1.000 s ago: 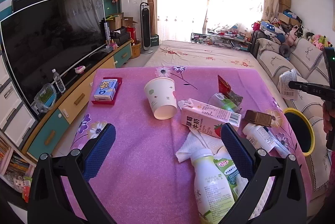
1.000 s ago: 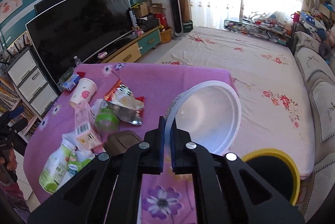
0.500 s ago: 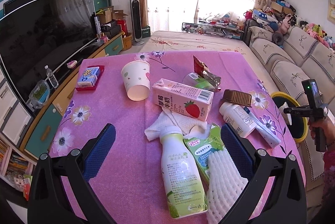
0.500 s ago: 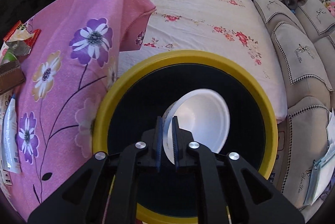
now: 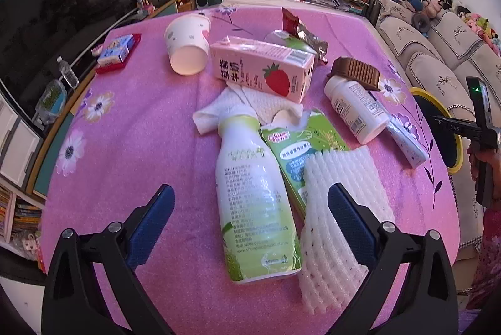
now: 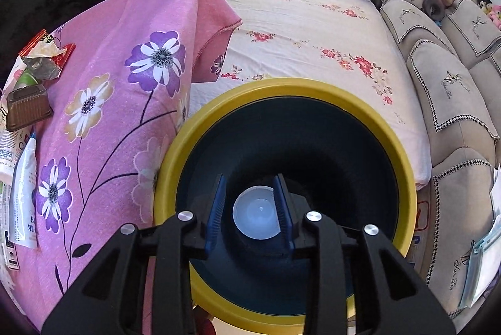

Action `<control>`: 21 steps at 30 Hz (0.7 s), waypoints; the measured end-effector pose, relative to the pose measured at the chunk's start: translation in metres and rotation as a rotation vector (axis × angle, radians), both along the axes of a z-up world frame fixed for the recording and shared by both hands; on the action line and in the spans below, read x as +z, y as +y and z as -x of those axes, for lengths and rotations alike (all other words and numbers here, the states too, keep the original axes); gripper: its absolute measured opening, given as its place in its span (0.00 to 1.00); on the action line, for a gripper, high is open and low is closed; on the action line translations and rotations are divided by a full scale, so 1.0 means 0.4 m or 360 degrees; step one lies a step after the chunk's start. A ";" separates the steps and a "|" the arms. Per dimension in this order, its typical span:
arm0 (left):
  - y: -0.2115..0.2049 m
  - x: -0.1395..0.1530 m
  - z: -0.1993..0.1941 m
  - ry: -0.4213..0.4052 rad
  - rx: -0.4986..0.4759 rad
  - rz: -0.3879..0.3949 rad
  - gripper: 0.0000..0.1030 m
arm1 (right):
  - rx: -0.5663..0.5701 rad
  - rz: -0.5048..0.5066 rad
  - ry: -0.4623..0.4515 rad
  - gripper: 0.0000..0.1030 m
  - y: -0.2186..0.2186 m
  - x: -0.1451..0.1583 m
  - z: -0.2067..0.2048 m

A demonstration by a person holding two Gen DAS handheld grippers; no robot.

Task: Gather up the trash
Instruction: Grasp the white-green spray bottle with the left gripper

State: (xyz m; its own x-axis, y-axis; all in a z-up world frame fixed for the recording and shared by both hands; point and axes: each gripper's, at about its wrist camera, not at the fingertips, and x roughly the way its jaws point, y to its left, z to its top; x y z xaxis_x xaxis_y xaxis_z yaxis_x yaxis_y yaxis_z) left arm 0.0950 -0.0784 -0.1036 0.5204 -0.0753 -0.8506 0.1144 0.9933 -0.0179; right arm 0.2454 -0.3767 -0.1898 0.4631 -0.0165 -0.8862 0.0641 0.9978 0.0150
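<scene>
The left gripper hangs with its blue pads spread wide and empty above the near edge of the tabletop. Directly between and just ahead of the pads lies the white-and-green bottle, on its side, with its long axis running away from the gripper: base toward it, neck toward the far edge. The pads therefore sit either side of the bottle's body, which suits a straight descent. A white foam net lies against the bottle on the right, partly under the right pad, and could be caught in the same closure. Further out are a green pouch, a strawberry milk carton, a paper cup and a white pill bottle.

The right gripper, off the tabletop's right edge, is parted over the yellow-rimmed bin, with a white plastic bowl lying at the bottom. The left is plainly the nearer hand for the bottle.
</scene>
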 end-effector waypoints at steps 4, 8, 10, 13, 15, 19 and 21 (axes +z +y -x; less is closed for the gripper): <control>0.003 -0.037 -0.012 0.0065 0.0023 -0.0025 0.78 | 0.0018 -0.0008 -0.0020 0.31 0.014 0.012 0.006; 0.015 -0.067 -0.032 0.0111 0.0039 -0.0042 0.76 | 0.0041 -0.0016 -0.0030 0.33 0.031 0.023 0.008; 0.014 -0.073 -0.039 0.0113 0.0031 -0.0048 0.76 | 0.0047 -0.0016 -0.0032 0.33 0.036 0.025 0.008; 0.013 -0.078 -0.048 0.0109 0.0025 -0.0059 0.67 | 0.0050 -0.0020 -0.0035 0.33 0.041 0.027 0.010; 0.015 -0.082 -0.052 0.0126 0.0007 -0.0028 0.51 | 0.0053 -0.0026 -0.0036 0.33 0.046 0.027 0.014; 0.017 -0.078 -0.043 0.0108 -0.0025 -0.0030 0.50 | 0.0052 -0.0033 -0.0042 0.33 0.044 0.031 0.024; 0.025 -0.062 -0.029 0.0095 -0.0035 -0.0022 0.50 | 0.0049 -0.0036 -0.0046 0.33 0.041 0.034 0.027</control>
State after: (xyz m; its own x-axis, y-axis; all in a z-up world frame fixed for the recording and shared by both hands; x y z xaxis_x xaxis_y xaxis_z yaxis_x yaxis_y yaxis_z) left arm 0.1068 -0.0683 -0.1283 0.4672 -0.0744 -0.8810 0.1356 0.9907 -0.0118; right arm 0.2347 -0.3601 -0.1764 0.4882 0.0182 -0.8725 0.0327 0.9987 0.0392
